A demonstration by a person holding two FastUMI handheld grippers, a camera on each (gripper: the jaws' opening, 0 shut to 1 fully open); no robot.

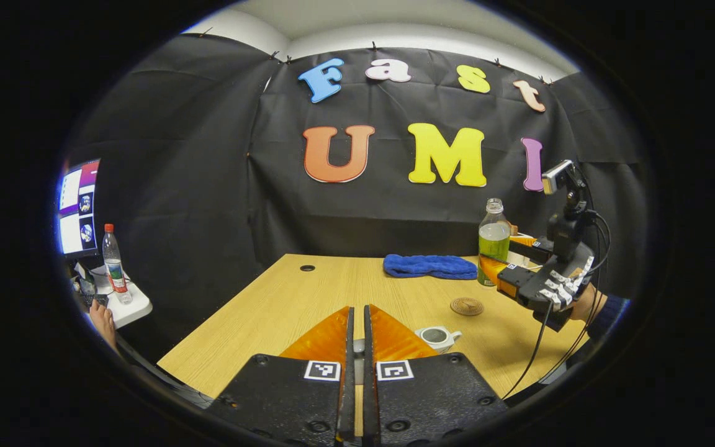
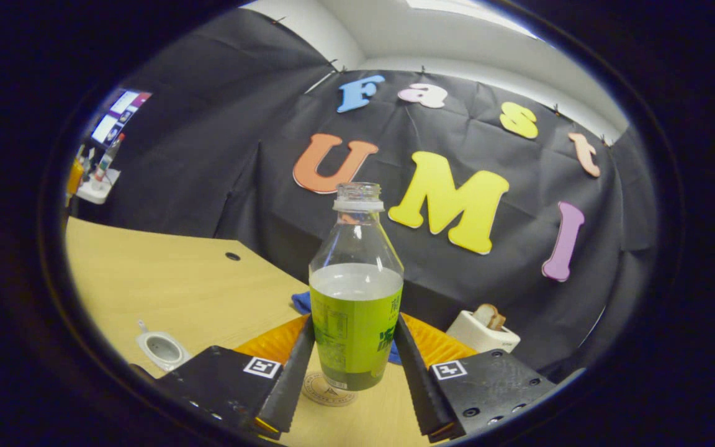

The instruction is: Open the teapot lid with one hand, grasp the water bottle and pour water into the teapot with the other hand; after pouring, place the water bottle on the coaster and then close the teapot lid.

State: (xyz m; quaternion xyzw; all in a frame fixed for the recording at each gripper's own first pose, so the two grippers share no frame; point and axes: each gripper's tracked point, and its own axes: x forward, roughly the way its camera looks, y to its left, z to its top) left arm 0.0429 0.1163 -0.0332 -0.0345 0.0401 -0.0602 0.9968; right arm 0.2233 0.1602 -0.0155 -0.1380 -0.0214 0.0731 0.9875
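In the left gripper view, the left gripper [image 1: 357,338] hangs over the table [image 1: 258,310], its jaws nearly closed on something small and pale I cannot make out. Just right of it stands the teapot [image 1: 437,337], lid off. Further right lies the coaster [image 1: 467,306], then the bottle [image 1: 494,242], uncapped and upright, clamped in the right gripper [image 2: 354,347] above the coaster.
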